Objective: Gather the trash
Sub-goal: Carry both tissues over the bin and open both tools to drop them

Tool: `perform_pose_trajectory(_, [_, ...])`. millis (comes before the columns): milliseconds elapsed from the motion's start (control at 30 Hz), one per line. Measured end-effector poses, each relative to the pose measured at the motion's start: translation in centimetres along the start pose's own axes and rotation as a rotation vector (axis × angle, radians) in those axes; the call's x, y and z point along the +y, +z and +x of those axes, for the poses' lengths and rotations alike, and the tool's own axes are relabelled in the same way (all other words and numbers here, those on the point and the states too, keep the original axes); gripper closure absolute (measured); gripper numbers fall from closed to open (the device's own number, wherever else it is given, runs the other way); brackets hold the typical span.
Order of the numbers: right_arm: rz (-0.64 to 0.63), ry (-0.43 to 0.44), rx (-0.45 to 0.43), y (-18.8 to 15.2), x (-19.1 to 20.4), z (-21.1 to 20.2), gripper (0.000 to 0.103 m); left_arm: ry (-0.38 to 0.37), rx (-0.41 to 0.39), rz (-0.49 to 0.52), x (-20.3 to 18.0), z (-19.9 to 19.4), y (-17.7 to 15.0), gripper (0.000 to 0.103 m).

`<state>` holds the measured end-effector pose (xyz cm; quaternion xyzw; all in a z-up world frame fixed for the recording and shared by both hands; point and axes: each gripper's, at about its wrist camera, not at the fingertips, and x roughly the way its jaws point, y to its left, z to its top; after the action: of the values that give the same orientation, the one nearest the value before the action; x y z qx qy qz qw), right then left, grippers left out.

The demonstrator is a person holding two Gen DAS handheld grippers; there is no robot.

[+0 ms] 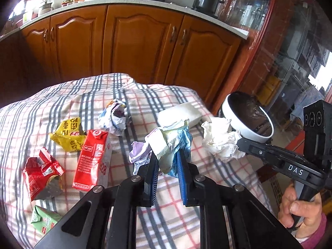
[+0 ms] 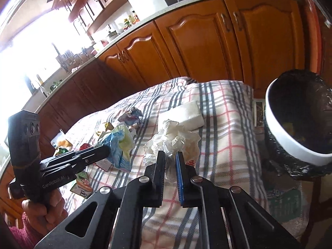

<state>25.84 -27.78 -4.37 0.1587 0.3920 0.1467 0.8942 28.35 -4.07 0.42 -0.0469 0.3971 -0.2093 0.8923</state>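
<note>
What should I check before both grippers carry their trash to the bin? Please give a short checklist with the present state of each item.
1. Left gripper shut on the crumpled blue and cream wrapper: ok.
2. Right gripper shut on the white crumpled tissue: ok, though it pinches only the tissue's near edge.
3. White trash bin with black liner open on top: ok.
4. Bin within easy reach, beside the table's right edge: ok.
5. Room left inside the bin: cannot tell, the inside is dark.
6. Wrapper free of the purple scrap beside it: cannot tell.
</note>
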Motion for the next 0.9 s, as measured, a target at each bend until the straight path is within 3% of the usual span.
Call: perform_pose_trajectory(900, [0.122,-0.128,-0.147,-0.4,-7.0,-8.8,0.093,-0.125,0.015,0.123,-7.4,2.7,2.6,0.087])
